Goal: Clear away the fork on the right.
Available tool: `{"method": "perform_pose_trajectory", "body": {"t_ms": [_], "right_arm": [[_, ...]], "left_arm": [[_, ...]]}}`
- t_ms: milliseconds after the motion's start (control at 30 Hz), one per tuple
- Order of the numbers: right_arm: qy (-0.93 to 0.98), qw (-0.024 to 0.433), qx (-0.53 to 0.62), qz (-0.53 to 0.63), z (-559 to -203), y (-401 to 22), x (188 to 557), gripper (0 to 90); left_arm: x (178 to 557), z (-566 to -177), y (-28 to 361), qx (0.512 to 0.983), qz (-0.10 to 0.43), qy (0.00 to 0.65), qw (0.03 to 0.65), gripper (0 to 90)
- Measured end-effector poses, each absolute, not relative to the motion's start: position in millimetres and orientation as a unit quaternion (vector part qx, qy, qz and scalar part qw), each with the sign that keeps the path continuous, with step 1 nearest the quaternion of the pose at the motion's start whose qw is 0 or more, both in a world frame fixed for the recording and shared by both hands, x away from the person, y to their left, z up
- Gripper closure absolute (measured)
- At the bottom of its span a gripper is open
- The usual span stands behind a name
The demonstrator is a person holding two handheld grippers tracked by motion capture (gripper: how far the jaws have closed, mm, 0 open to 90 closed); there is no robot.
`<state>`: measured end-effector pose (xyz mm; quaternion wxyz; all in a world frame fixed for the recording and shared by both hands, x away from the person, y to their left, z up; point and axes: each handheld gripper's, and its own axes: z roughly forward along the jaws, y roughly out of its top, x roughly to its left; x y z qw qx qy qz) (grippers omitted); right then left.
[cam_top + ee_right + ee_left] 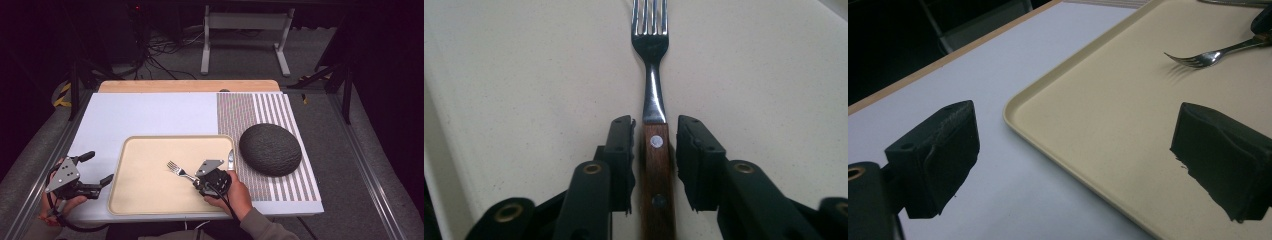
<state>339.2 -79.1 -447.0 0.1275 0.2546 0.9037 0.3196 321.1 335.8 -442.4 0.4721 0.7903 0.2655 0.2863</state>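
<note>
My right gripper (654, 150) sits low over the fork (653, 100), its jaws narrow and straddling the wooden handle: the left pad looks to be just against the wood, the right pad stands off with a clear gap, so nothing is clamped. The fork lies flat on the beige tray (150, 200), tines pointing away from my gripper, in the tray's right half. A knife (230, 159) lies on the tray's right edge, just beyond my right hand (235, 192). Right of the tray, a dark round cushion (270, 149) rests on the striped mat (260, 107). My left gripper (95, 167) hovers at the tray's left edge over the white tabletop (150, 112), jaws wide and holding nothing.
</note>
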Motion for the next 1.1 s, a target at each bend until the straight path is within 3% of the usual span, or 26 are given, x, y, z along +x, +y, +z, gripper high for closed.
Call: {"method": "perform_pose_trajectory", "body": {"t_ms": [133,267,367,667,1100], "right_arm": [[0.898,0.136,0.25,0.336,-442,-80,340,65.1],[0.898,0.144,0.206,0.361,-437,-78,341,83.2],[0.906,0.144,0.174,0.359,-436,-70,342,90.0],[0.924,0.141,0.12,0.334,-446,-40,352,90.0],[0.92,0.153,0.159,0.325,-451,-40,362,90.0]], "left_arm": [[321,-443,335,0.791,0.285,0.266,0.472,5.9],[322,-443,336,0.792,0.286,0.265,0.47,5.9],[323,-444,335,0.791,0.287,0.267,0.471,5.9],[323,-445,334,0.794,0.28,0.267,0.468,6.0],[324,-446,334,0.798,0.283,0.263,0.463,6.0]]}}
